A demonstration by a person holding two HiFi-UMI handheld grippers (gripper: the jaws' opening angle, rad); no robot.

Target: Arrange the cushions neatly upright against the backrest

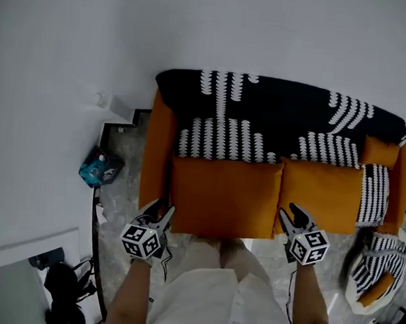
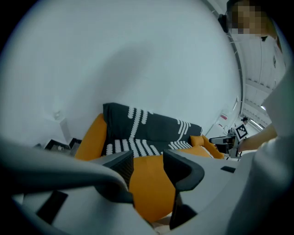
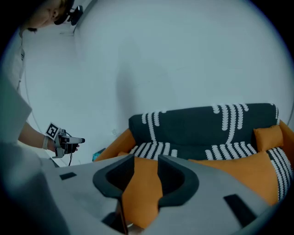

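Since both grippers hang at the sofa's (image 1: 225,194) near edge w/ jaws apart and nothing btwn them, the coming move turns on the cushions, all off to the right. The striped cushion (image 1: 374,196) lies along the right arm, long axis near-to-far. The orange cushion (image 1: 380,152) sits in the far right corner. A 2nd striped cushion (image 1: 380,262) is off the sofa. The right gripper (image 1: 291,215) is nearer; the left gripper (image 1: 160,214) is well apart.
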